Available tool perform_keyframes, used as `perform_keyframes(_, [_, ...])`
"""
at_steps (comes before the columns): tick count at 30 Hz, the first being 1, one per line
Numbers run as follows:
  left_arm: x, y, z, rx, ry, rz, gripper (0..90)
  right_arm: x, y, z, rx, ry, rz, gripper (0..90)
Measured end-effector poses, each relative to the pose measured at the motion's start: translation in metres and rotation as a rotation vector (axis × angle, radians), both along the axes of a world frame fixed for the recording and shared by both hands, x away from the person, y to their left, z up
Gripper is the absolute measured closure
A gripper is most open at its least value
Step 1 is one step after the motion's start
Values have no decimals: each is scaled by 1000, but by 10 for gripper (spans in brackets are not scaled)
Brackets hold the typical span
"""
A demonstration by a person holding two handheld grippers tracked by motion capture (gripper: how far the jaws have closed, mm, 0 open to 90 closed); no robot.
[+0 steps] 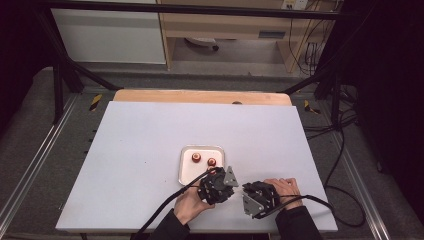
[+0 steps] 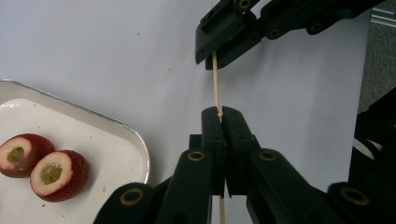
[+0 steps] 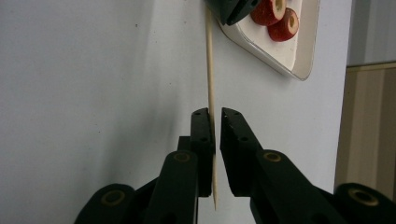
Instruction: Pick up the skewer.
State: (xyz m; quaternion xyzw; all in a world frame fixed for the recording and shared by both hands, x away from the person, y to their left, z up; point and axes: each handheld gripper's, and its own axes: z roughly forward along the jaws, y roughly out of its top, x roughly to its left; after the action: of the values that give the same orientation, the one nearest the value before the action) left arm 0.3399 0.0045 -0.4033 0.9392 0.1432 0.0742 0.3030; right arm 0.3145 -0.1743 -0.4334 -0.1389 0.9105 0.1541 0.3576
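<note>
Holding a thin wooden skewer [image 2: 216,84] between both grippers, just above the desk [image 1: 140,145] near its front edge. Left gripper [image 2: 221,116]: jaws fully closed on the skewer, which passes between the pads and comes out below them in the left gripper view. Right gripper [image 3: 214,114]: jaws nearly closed around the other end. In the right gripper view the stick lies against the left pad with a sliver of gap on the other side, so the clamp is probably on, but contact on both pads is hard to confirm from this angle.

Long axis of the skewer runs straight from one pair of jaws to the other, roughly level and across the front of the desk. In the right gripper view a pointed tip shows below the right jaws.

Metal tray [image 1: 185,165] sits just beyond the left gripper, holding two cored red fruit pieces [image 2: 60,175], cut faces showing a pale ring and a hollow centre. They lie side by side, touching or nearly so.

Judgement: the left hand [image 1: 187,205] is the nearer one to the tray. Spearing a fruit calls for a free pointed end swung towards the tray, in line with a hollow core.
</note>
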Motion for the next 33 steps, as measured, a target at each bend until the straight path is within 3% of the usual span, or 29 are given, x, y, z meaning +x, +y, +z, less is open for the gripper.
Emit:
perform_keyframes(10, [1,2,1,1,3,-5,883,-2,1,2,-40,-24,33,889])
perform_keyframes(13, [3,4,3,-7,21,-2,873,-3,1,3,-46,-34,31,890])
perform_keyframes(17, [6,8,5,10,25,16,770,-4,3,6,-60,-68,43,890])
perform_keyframes(19, [9,9,5,36,45,26,720,-4,5,8,-85,-111,48,890])
perform_keyframes(20, [12,10,5,70,71,38,712,-4,6,8,-97,-126,49,890])
perform_keyframes(22, [17,11,4,93,117,44,705,-4,8,8,-122,-152,50,890])
perform_keyframes(27, [25,9,2,117,213,51,733,-2,14,9,-158,-203,82,890])
perform_keyframes(33, [29,6,3,141,220,40,835,-4,17,8,-178,-217,75,890])
